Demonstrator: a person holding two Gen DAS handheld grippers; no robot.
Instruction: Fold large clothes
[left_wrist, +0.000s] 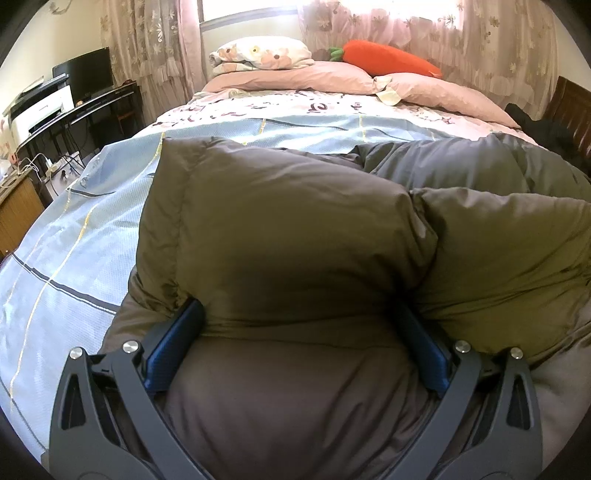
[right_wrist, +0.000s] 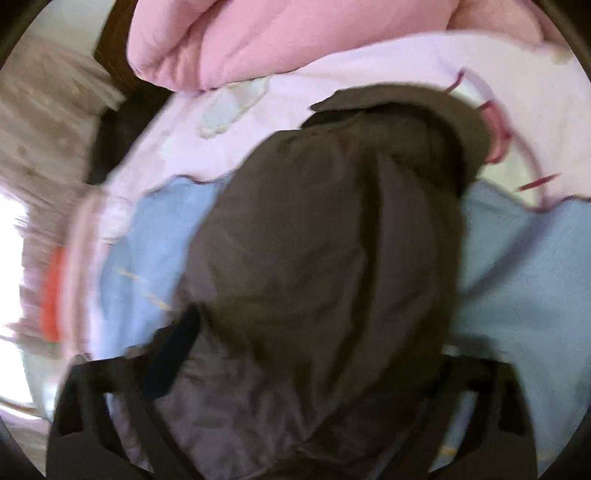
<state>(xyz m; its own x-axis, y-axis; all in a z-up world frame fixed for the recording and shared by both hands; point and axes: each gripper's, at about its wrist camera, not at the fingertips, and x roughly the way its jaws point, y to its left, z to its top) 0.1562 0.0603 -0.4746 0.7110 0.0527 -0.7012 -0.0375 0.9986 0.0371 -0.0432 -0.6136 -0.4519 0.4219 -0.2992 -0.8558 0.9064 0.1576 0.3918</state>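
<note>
A large olive-brown padded jacket (left_wrist: 288, 229) lies on the bed, bulky and partly folded over itself. My left gripper (left_wrist: 299, 314) is wide open, with a thick fold of the jacket bulging between its blue pads (left_wrist: 173, 343). In the blurred right wrist view the same jacket (right_wrist: 317, 266) fills the middle. A fold of it sits between the fingers of my right gripper (right_wrist: 317, 332). The right finger is hidden by cloth and blur, so I cannot tell how far the jaws are closed.
The bed has a light blue checked cover (left_wrist: 74, 236) and a pink floral sheet (left_wrist: 280, 107). Pink pillows (left_wrist: 306, 79), a folded floral blanket (left_wrist: 258, 55) and an orange carrot plush (left_wrist: 388, 57) lie at its head. A desk with a monitor (left_wrist: 85, 75) and printer (left_wrist: 40, 110) stands left.
</note>
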